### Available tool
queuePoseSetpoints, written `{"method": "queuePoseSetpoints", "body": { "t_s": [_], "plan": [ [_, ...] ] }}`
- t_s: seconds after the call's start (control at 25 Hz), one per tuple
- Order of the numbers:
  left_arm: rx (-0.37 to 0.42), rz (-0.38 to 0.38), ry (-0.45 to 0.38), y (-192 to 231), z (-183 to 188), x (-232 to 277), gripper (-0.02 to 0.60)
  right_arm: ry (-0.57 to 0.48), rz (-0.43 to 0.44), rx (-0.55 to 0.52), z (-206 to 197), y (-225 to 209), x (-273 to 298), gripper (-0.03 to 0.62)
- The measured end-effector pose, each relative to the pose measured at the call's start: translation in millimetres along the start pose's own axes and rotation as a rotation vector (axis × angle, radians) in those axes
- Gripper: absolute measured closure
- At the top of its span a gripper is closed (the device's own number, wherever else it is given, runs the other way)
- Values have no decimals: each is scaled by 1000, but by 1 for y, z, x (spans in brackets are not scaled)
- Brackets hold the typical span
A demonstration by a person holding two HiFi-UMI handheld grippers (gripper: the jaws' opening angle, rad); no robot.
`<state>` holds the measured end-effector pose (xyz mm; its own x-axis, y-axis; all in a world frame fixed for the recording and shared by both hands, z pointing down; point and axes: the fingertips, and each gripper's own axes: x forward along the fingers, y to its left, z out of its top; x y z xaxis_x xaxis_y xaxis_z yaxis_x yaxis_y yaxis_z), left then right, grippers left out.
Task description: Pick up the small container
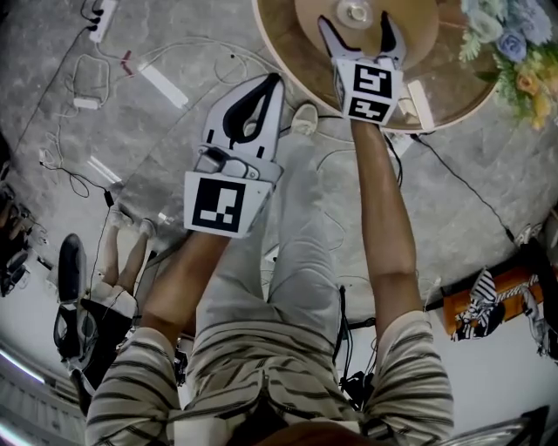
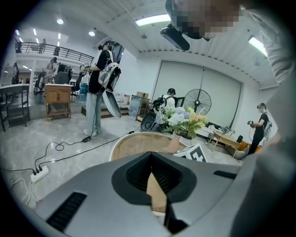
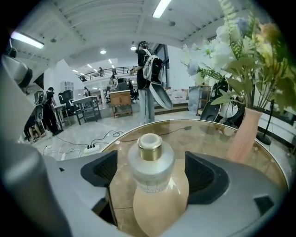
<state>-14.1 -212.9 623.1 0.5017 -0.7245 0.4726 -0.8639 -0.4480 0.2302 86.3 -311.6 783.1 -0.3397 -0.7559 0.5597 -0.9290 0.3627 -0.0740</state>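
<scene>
The small container (image 1: pixel 356 12) is a frosted bottle with a gold collar and a white cap. It stands upright on a tan round mat (image 1: pixel 410 30) on the round table (image 1: pixel 288 61). My right gripper (image 1: pixel 358 23) is open around it, one jaw on each side. In the right gripper view the container (image 3: pixel 150 162) stands centred in my right gripper (image 3: pixel 150 183), with a gap to each pad. My left gripper (image 1: pixel 275 80) is shut and empty, held low over the floor just off the table's left rim. In its own view the left gripper (image 2: pixel 152 171) points toward the table (image 2: pixel 134 146).
A pink vase of flowers (image 1: pixel 514 52) stands at the table's right side, close beside the right gripper's path (image 3: pixel 243 134). A white box (image 1: pixel 418 100) lies near the table's front rim. Cables and a power strip (image 1: pixel 100 17) lie on the floor at left. People stand in the background.
</scene>
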Motion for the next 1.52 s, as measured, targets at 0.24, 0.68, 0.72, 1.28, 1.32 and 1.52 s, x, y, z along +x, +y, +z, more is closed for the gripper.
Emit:
{"method": "queuePoseSetpoints", "body": {
  "t_s": [0.24, 0.68, 0.72, 1.28, 1.32, 1.52],
  "plan": [
    [-13, -13, 19, -4, -8, 3, 583, 21, -13, -18, -5, -8, 25, 135],
    [-18, -14, 47, -5, -17, 8, 583, 74, -26, -31, -22, -9, 45, 161],
    [-25, -8, 50, -2, -18, 8, 583, 77, -30, -44, -23, -9, 44, 182],
    [7, 38, 70, 13, -23, -15, 583, 97, -13, -47, -27, -12, 31, 255],
    [14, 41, 71, 13, -22, -17, 583, 95, -13, -33, -26, -13, 27, 255],
    [47, 61, 64, 17, -17, -31, 583, 97, 5, -7, -21, -13, 9, 255]
  ]
}}
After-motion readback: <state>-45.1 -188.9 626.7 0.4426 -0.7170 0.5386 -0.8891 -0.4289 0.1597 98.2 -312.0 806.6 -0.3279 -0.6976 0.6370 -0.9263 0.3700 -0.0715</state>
